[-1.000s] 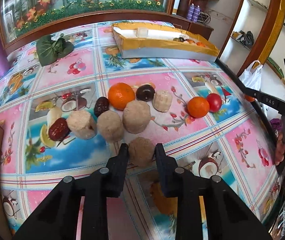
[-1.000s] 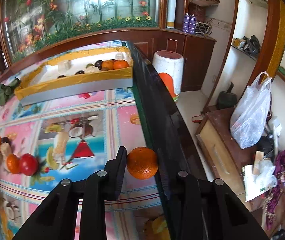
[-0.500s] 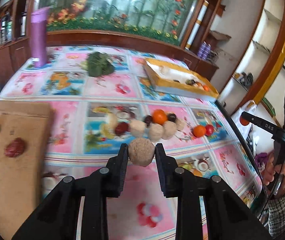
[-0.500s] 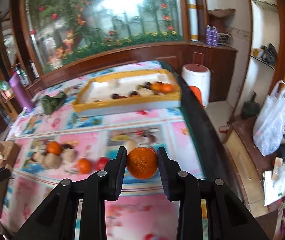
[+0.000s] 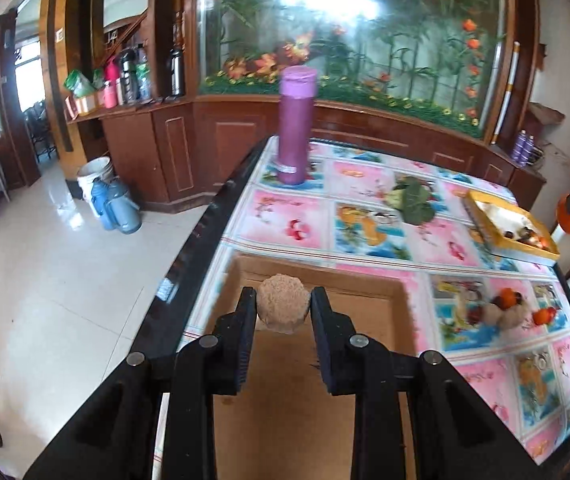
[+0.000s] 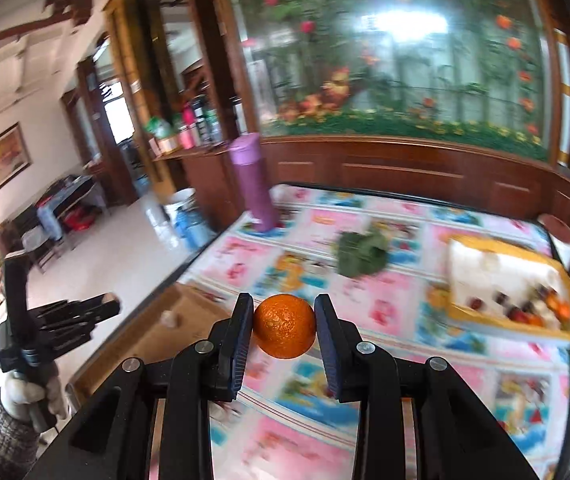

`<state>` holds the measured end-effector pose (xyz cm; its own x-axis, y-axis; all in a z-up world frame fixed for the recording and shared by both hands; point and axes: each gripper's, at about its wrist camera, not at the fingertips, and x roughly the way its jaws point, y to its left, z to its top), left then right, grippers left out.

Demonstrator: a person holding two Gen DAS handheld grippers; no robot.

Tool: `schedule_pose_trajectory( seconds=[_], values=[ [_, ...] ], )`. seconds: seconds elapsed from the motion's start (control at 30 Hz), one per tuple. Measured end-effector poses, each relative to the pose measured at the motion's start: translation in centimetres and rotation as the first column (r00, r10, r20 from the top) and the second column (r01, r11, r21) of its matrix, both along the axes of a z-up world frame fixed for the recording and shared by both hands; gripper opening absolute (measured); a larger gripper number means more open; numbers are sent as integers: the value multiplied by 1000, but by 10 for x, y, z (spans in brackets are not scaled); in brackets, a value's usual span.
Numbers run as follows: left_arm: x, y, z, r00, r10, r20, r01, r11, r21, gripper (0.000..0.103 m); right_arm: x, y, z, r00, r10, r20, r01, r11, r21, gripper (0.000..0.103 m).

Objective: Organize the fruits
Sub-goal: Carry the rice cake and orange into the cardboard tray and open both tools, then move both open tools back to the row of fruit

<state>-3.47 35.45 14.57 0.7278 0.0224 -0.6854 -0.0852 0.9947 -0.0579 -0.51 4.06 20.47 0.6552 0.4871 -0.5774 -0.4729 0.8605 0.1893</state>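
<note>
In the left wrist view, the left gripper (image 5: 283,310) was clamped on a tan rough-skinned ball (image 5: 283,309), held above the cardboard tray (image 5: 365,292) at the table's near corner, probably so it could be dropped there. The ball looked grainy and faintly ribbed (what fruit it was could not be told).

In the right wrist view, the right gripper (image 6: 284,327) pinched an orange (image 6: 284,327) above the patterned tablecloth (image 6: 385,308), glossy and dimpled, apparently bound for sorting.
</note>
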Motion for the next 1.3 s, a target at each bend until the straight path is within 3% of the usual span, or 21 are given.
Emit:
schedule_pose_trajectory(
  seconds=[0.1,0.23,0.43,0.63,0.87,0.93,1.0,1.03,1.2,1.3],
  values=[
    [16,20,-22,998,26,-62,-28,999,-29,27,16,58,-15,997,67,-46,-67,998,-13,34],
    [33,30,-65,987,36,-156,-49,996,-77,27,20,117,-67,975,145,-166,-149,989,-13,35],
    [45,39,-102,967,53,-248,-81,992,-101,27,10,163,-139,944,187,-270,-219,971,-95,35],
    [48,44,-113,960,59,-275,-98,987,-130,27,7,187,-168,937,190,-293,-242,959,-150,35],
    [33,49,-96,969,85,-232,-129,975,-181,32,2,201,-174,945,207,-252,-258,947,-189,36],
    [22,52,-82,974,115,-195,-153,969,-195,47,2,201,-173,945,212,-249,-260,949,-180,41],
    [10,55,-68,977,143,-158,-175,962,-211,54,-1,199,-166,948,217,-232,-258,952,-162,60],
    [2,56,-59,979,154,-131,-180,958,-223,55,-4,196,-162,952,218,-214,-253,955,-157,63],
    [-35,48,-27,983,184,-25,-184,951,-248,69,-21,179,-140,967,215,-139,-233,963,-135,65],
    [-56,33,-18,982,187,11,-177,947,-270,71,-33,164,-131,974,204,-102,-216,968,-123,70]
  ],
)
